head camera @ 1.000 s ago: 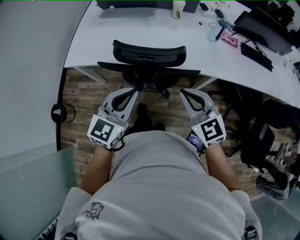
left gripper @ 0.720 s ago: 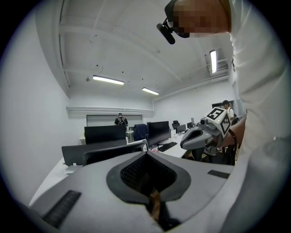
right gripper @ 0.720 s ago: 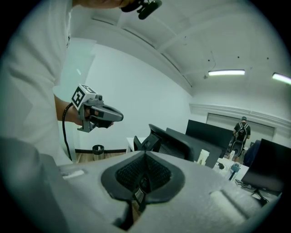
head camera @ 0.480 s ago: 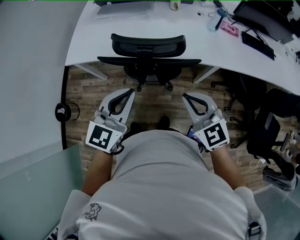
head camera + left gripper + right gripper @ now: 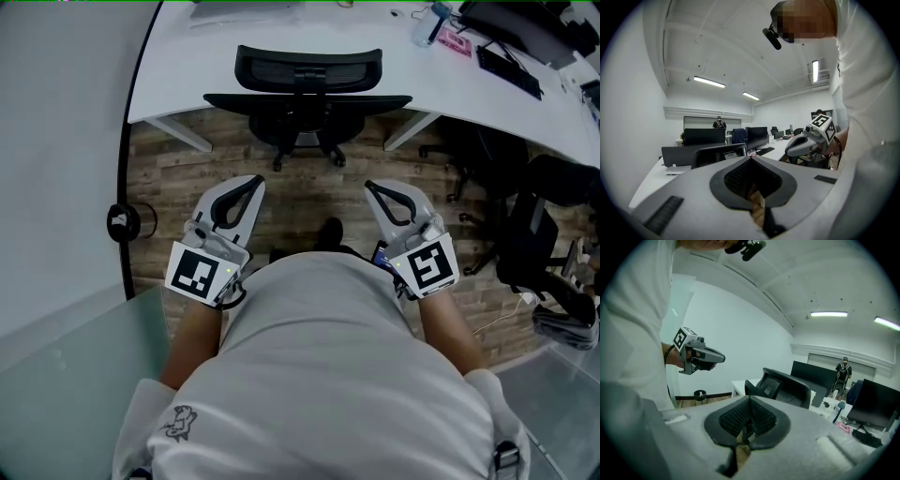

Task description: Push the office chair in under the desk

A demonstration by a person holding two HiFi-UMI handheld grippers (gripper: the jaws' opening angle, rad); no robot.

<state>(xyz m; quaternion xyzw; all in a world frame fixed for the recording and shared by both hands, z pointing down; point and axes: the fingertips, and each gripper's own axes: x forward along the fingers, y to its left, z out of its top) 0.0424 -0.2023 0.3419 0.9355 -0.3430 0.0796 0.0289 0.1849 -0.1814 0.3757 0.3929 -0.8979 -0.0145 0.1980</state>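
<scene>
Your left gripper [image 5: 249, 183] and right gripper [image 5: 373, 187], both clenched empty, face the office chair [image 5: 307, 67]. Only the gripper views show a distant person [image 5: 843, 367].

light: ceiling strip lamps, even | head view dim | gripper views fisheye-warped

The left claw [image 5: 750, 160] is seen with its jaws brought together, tips meeting, and nothing is held between them; a strip of wooden floor [image 5: 757, 213] is glimpsed through the gap behind the tips. Beyond, a white counter [image 5: 649, 183] is lined with dark monitors [image 5: 757, 137]. To the right, the right claw [image 5: 790, 150] is held level, its marker cube [image 5: 822, 127] tilted. A person [image 5: 719, 123] is seen standing far back under ceiling lights [image 5: 708, 82].
</scene>
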